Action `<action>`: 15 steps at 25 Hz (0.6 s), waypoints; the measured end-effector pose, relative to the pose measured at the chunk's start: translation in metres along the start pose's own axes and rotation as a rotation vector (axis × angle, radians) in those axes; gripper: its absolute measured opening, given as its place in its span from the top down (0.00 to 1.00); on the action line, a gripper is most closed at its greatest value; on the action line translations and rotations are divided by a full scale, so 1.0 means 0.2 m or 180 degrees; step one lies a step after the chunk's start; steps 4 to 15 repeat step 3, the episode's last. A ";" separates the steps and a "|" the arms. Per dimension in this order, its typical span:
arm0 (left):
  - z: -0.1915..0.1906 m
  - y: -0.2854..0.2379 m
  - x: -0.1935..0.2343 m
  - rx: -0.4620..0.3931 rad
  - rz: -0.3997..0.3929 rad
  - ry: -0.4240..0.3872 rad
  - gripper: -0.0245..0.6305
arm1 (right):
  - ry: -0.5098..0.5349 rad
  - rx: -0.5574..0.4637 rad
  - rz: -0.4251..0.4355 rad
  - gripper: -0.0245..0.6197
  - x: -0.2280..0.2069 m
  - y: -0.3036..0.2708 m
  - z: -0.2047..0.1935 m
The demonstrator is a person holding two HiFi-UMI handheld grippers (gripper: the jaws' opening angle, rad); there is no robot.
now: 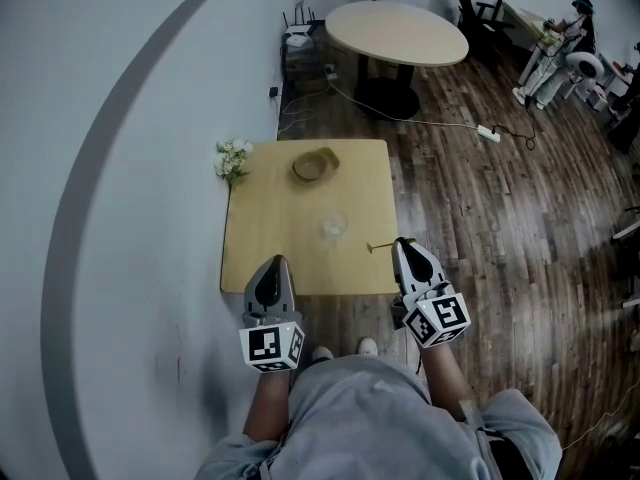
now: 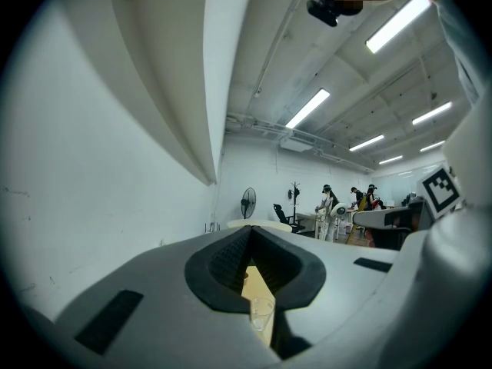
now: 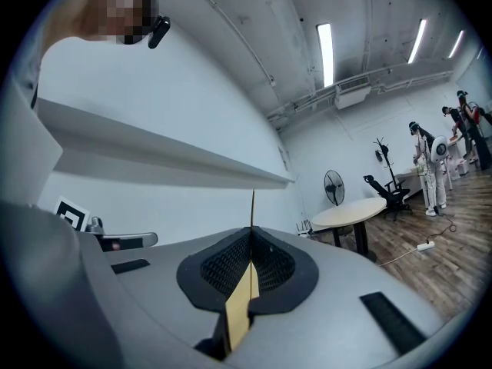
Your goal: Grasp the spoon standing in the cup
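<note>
A clear glass cup (image 1: 333, 228) stands near the middle of the square wooden table (image 1: 262, 238); the left gripper view shows it through the slit between the jaws as the cup (image 2: 261, 314), with nothing in it. My right gripper (image 1: 400, 244) hovers over the table's near right edge, shut on a thin spoon (image 1: 379, 247) that pokes out leftward. In the right gripper view the spoon's handle (image 3: 252, 208) rises straight from between the closed pads. My left gripper (image 1: 275, 262) hangs over the near left edge, shut and holding nothing.
A wooden bowl (image 1: 315, 164) sits at the table's far side. White flowers (image 1: 232, 158) stand at its far left corner by the wall. A round table (image 1: 397, 32) and a floor cable with a power strip (image 1: 487, 132) lie beyond. People stand far off at the right (image 3: 427, 156).
</note>
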State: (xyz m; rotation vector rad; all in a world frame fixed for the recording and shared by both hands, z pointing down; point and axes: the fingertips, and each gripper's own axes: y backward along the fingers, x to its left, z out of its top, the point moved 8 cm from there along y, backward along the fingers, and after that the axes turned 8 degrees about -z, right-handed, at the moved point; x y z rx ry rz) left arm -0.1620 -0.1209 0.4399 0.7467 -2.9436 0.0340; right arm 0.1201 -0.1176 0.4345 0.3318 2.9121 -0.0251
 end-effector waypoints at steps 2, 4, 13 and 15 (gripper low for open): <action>-0.01 -0.01 0.00 0.0002 -0.0012 -0.0007 0.96 | -0.0006 -0.0004 -0.0006 0.96 -0.01 -0.02 -0.01; -0.01 -0.02 0.00 0.0002 -0.0017 -0.0010 0.96 | -0.0009 -0.0006 -0.0007 0.96 -0.01 -0.02 -0.02; -0.01 -0.02 0.00 0.0002 -0.0017 -0.0010 0.96 | -0.0009 -0.0006 -0.0007 0.96 -0.01 -0.02 -0.02; -0.01 -0.02 0.00 0.0002 -0.0017 -0.0010 0.96 | -0.0009 -0.0006 -0.0007 0.96 -0.01 -0.02 -0.02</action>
